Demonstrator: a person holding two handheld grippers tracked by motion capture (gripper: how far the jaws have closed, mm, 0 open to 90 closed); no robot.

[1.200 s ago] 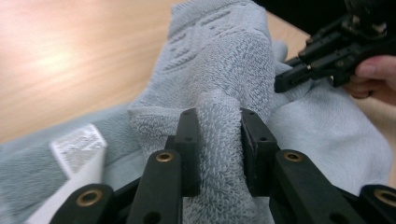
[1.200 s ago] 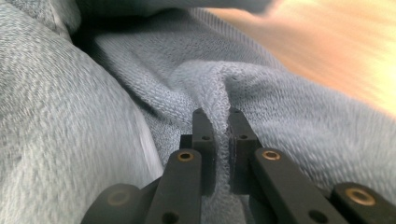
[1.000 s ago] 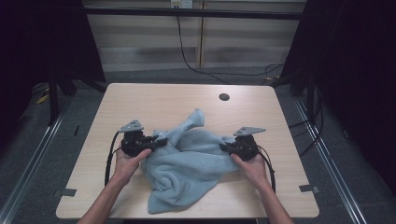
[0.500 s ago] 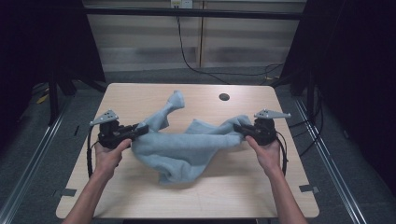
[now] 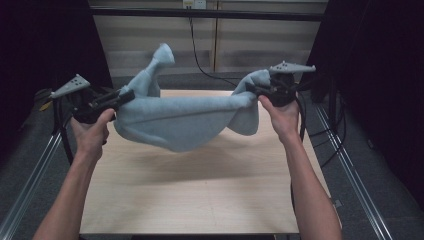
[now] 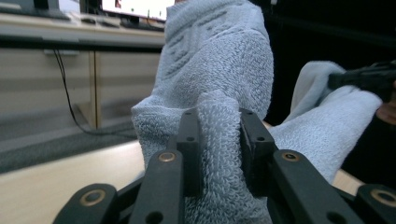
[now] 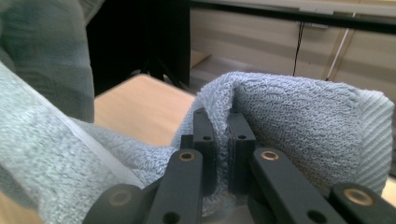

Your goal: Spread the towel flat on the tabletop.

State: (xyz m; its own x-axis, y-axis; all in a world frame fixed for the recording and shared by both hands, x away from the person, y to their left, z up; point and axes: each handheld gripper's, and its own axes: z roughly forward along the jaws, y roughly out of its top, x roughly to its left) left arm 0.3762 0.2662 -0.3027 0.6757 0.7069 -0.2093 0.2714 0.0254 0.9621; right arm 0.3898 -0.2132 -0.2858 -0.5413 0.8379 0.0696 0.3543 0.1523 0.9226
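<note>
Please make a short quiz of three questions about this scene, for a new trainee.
1. True or false: the towel lies flat on the table.
2. What does the left claw grip?
A. a cable
B. the towel
C. nothing
3. Between the two claws, the towel's middle ____.

Key:
1. False; it hangs above the table.
2. B; the right claw also grips it.
3. sags

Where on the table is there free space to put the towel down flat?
The wooden table is bare from the near edge up to the shadow under the light blue towel, between the two forearms. The towel hangs stretched between the left gripper and right gripper, so it is crowded only up there.
</note>
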